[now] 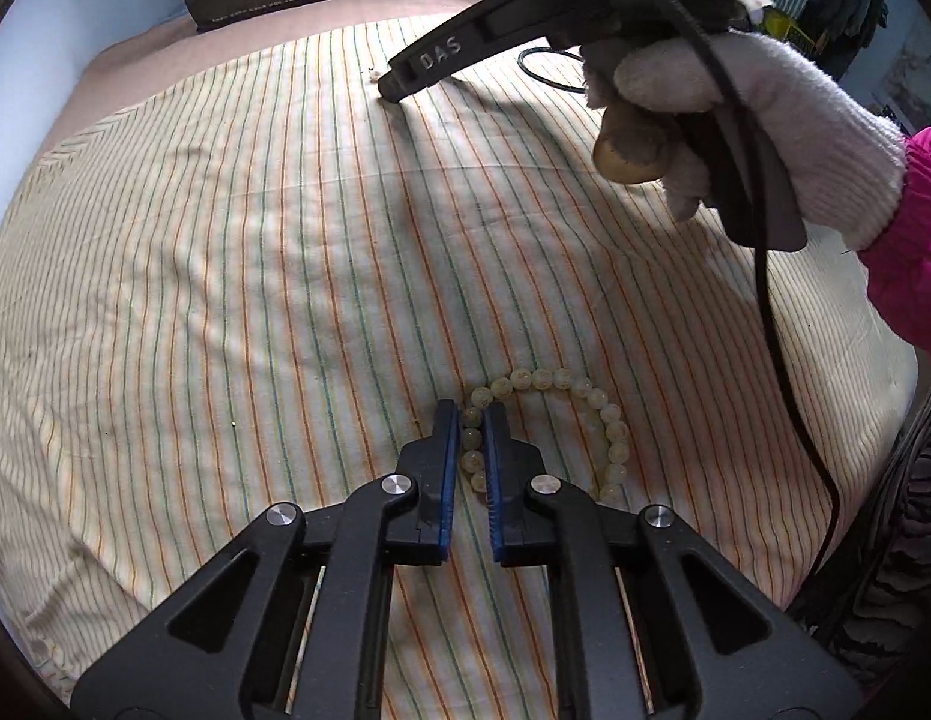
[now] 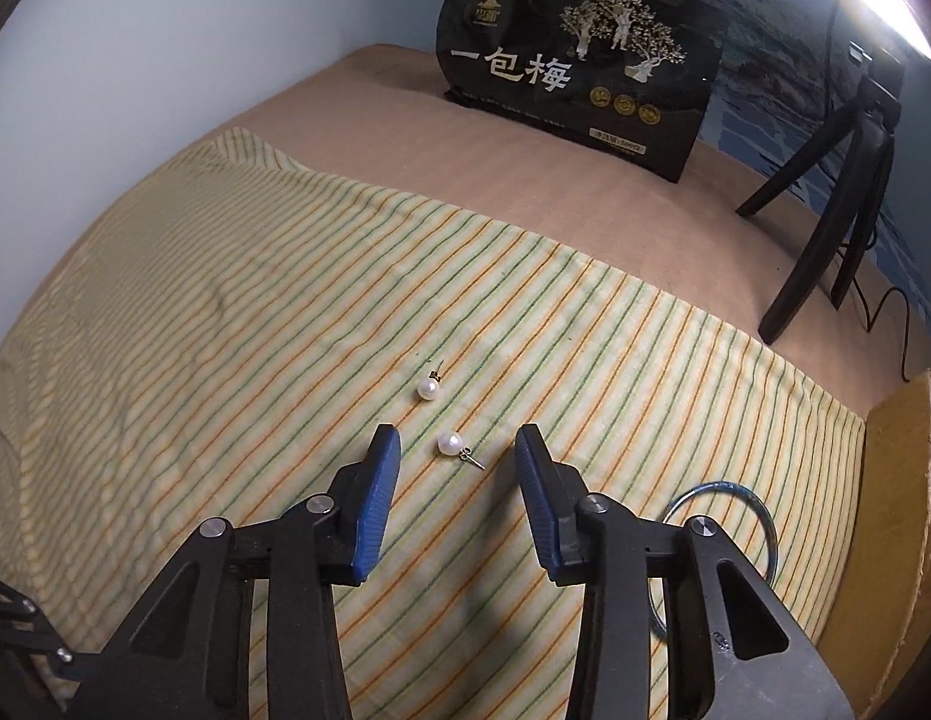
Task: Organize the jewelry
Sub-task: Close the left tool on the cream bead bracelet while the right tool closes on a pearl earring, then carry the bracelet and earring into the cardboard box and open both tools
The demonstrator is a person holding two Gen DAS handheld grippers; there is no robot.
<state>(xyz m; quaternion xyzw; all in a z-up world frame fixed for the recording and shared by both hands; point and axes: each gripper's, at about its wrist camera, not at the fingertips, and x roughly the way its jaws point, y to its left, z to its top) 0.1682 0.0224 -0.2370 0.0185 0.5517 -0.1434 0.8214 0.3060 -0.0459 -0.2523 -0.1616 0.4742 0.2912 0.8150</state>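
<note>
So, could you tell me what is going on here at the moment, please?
A person is sorting jewelry on a striped cloth, with a handheld gripper in each hand. The left gripper is shut on a pale bead bracelet. The right gripper is open, its fingers on either side of one pearl earring, not touching it; a second earring lies just beyond.
</note>
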